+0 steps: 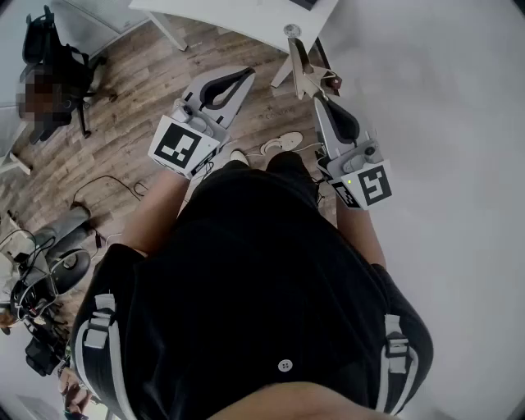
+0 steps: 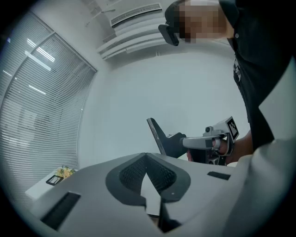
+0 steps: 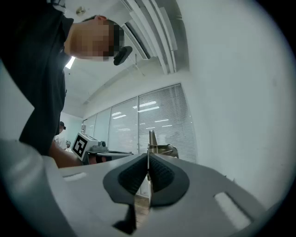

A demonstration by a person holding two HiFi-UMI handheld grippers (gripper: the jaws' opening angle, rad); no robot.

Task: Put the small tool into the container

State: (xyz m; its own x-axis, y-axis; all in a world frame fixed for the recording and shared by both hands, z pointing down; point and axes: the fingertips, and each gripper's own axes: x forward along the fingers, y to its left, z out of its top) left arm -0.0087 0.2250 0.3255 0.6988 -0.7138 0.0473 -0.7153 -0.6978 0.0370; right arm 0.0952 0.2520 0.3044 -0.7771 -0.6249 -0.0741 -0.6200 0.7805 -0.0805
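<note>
Wood floor (image 1: 123, 156) and white table (image 1: 238, 16) below, white wall (image 1: 443, 123) beside. Right gripper (image 1: 322, 97) pinches the small metal tool (image 1: 302, 67), held up in the air. Left gripper (image 1: 244, 75) is pressed together, empty.

Silvery tool (image 1: 305, 74), grey right gripper (image 1: 319, 98), brown wood-grain floor (image 1: 123, 135), black shirt (image 1: 262, 271).

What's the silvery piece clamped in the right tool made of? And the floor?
Thin silvery pointed piece: likely bare metal, bright grey with a sheen; its small dark red knob is too small to judge. Brown plank floor: wood or wood-look laminate, matt, with visible grain and plank seams.
</note>
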